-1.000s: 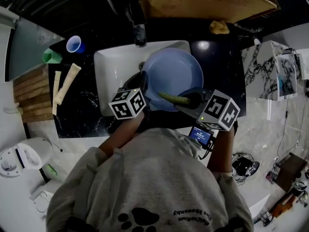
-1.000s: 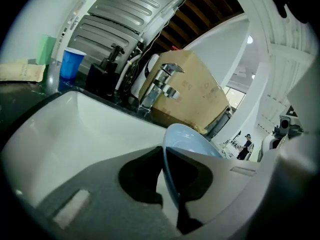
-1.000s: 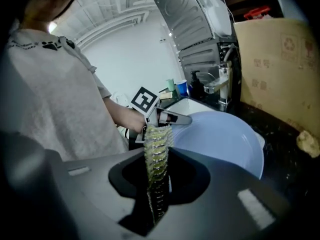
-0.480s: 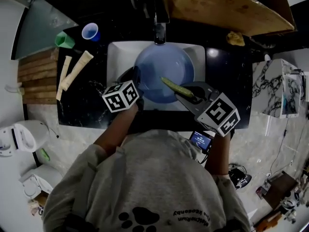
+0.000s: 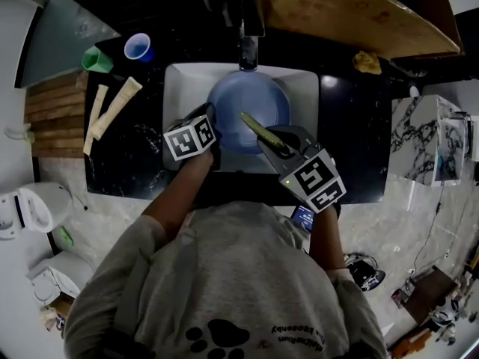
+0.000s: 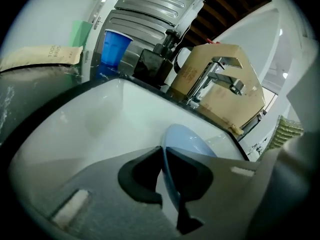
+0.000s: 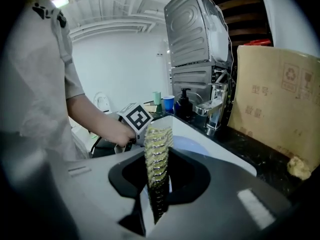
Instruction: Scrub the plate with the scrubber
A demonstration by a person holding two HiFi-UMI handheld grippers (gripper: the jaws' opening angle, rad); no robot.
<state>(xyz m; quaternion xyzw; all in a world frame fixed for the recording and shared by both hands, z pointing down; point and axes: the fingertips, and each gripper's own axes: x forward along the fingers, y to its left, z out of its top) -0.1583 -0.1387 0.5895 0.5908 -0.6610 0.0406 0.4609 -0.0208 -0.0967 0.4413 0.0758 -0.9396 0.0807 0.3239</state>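
Observation:
A light blue plate (image 5: 241,103) hangs over the white sink (image 5: 179,88), just below the faucet (image 5: 248,51). My left gripper (image 5: 212,120) is shut on the plate's left rim. In the left gripper view the thin rim (image 6: 165,166) runs straight between the jaws. My right gripper (image 5: 275,145) is shut on a flat yellow-green scrubber (image 5: 257,131), which reaches out over the plate's middle. In the right gripper view the scrubber (image 7: 157,159) stands upright between the jaws, with the plate (image 7: 192,145) and the left gripper's marker cube (image 7: 137,118) behind it.
A blue cup (image 5: 139,48) and a green cup (image 5: 96,59) stand on the black counter at the back left, beside two pale packets (image 5: 112,111). A big cardboard box (image 5: 352,13) sits behind the sink at the right. A yellow sponge (image 5: 367,61) lies near it.
The plate has sunk lower into the sink with my left gripper. My right gripper has carried the scrubber leftwards, further in over the plate.

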